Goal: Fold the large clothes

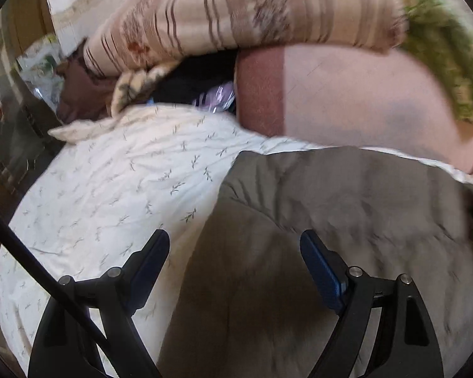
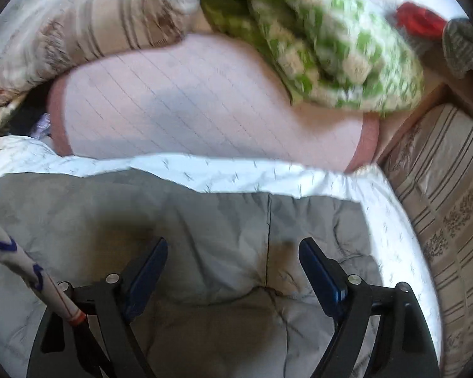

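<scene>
A grey padded garment [image 1: 315, 236] lies spread on a white bedspread with small leaf prints [image 1: 110, 182]. My left gripper [image 1: 235, 245] is open and empty, hovering over the garment's left edge where it meets the bedspread. In the right wrist view the same grey garment [image 2: 205, 220] shows a centre seam and lies on the bedspread [image 2: 236, 173]. My right gripper [image 2: 233, 252] is open and empty above the garment's middle, near the seam.
A pink pillow with dark red ends [image 2: 189, 100] lies beyond the garment. A striped beige quilt [image 1: 236, 9] and a green checked blanket [image 2: 315, 41] are piled behind it. A striped cushion [image 2: 441, 204] lies at the right. A white printed cord [image 2: 25, 271] crosses the lower left.
</scene>
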`<control>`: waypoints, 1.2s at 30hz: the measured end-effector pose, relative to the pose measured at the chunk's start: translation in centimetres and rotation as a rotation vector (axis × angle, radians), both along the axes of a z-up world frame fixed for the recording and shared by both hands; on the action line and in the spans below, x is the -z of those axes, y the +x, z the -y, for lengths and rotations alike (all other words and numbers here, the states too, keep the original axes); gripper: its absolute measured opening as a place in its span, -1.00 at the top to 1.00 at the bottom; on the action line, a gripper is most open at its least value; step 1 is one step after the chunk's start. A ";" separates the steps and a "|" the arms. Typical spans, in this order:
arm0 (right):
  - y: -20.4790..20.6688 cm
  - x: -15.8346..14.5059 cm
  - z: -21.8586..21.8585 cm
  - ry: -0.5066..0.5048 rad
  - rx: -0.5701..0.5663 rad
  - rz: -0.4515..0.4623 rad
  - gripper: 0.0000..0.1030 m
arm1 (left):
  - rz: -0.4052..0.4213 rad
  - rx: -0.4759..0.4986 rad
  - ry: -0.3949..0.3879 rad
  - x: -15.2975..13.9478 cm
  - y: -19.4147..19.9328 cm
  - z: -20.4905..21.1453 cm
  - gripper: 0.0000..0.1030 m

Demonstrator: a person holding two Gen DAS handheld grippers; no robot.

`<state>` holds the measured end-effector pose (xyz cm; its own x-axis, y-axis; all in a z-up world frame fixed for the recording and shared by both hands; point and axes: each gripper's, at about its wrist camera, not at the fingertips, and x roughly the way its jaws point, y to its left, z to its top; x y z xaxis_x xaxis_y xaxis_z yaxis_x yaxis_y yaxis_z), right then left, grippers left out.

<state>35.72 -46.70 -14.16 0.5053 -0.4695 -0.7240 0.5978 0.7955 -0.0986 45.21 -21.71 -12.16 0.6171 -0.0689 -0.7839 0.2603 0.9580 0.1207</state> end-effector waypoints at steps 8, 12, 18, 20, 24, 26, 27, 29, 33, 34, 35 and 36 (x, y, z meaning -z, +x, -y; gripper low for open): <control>0.8 3.7 6.4 0.193 0.068 0.038 -0.92 | -0.168 -0.078 0.003 6.0 7.0 0.5 -0.64; 1.8 4.8 7.2 0.218 0.064 0.058 -0.95 | -0.188 -0.082 0.010 7.3 8.3 1.5 -0.64; 1.8 5.5 8.5 0.288 0.073 0.103 -0.96 | -0.183 -0.087 0.006 6.8 8.2 1.1 -0.63; 1.7 5.1 8.2 0.273 0.081 0.082 -0.96 | -0.158 -0.093 -0.001 5.0 7.3 0.5 -0.63; -0.9 1.4 5.9 0.161 0.112 0.105 -0.94 | -0.086 -0.056 -0.049 0.3 3.3 -1.4 -0.63; -3.5 -0.4 4.4 0.158 0.082 0.150 -0.94 | -0.047 -0.031 -0.058 -1.6 0.6 -1.9 -0.63; -5.6 -1.3 3.3 0.163 0.060 0.178 -0.94 | -0.035 -0.020 -0.059 -2.2 -0.5 -2.1 -0.63; -8.8 -1.9 1.6 0.164 0.034 0.200 -0.94 | -0.014 -0.007 -0.067 -3.1 -3.3 -2.7 -0.63; -15.6 -1.1 -0.9 0.150 0.040 0.206 -0.94 | -0.048 0.016 -0.106 -1.9 -9.1 -4.1 -0.63; -16.5 -0.6 -1.2 0.144 0.042 0.199 -0.94 | -0.059 0.019 -0.111 -1.3 -9.8 -4.2 -0.63; -17.4 0.0 -1.5 0.138 0.042 0.189 -0.94 | -0.085 0.021 -0.111 -0.1 -10.7 -4.3 -0.63; -18.0 0.6 -2.0 0.133 0.044 0.173 -0.94 | -0.110 0.026 -0.102 0.8 -11.1 -4.1 -0.63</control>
<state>17.71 -44.68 -14.74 0.6087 -0.4001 -0.6851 0.6310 0.7676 0.1124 34.07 -17.60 -12.98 0.5250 -0.1667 -0.8346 0.2911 0.9567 -0.0079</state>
